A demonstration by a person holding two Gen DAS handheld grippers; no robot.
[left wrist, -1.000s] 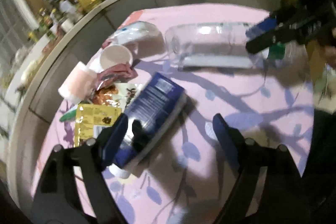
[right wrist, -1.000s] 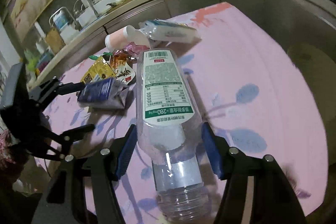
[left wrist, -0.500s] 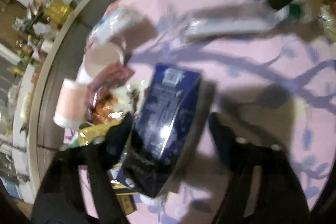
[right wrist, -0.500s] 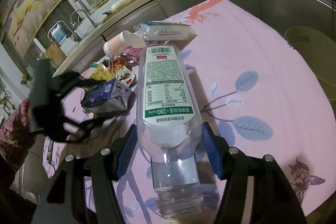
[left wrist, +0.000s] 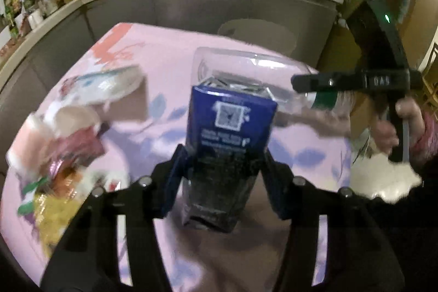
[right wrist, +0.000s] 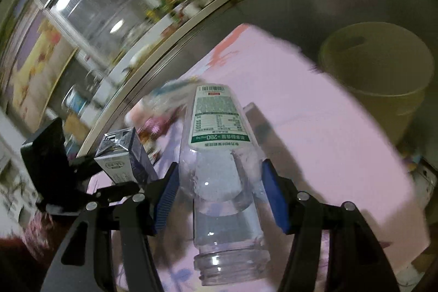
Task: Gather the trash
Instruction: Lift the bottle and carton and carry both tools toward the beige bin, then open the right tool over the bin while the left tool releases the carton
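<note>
Slippage worries me most: my left hand-held gripper is closing on the blue carton, pads already against its soft, crushable sides, lifted off the surface. My right hand-held gripper is clamped on the clear bottle, a slick round body. Cups and wrappers remain left. I judge the bin beyond is the target; both loads could collide.

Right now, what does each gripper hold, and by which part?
The left gripper, jaws closing, holds the blue carton by its lower sides. The right gripper holds the clear plastic bottle around its shoulder, near the open neck.
</note>
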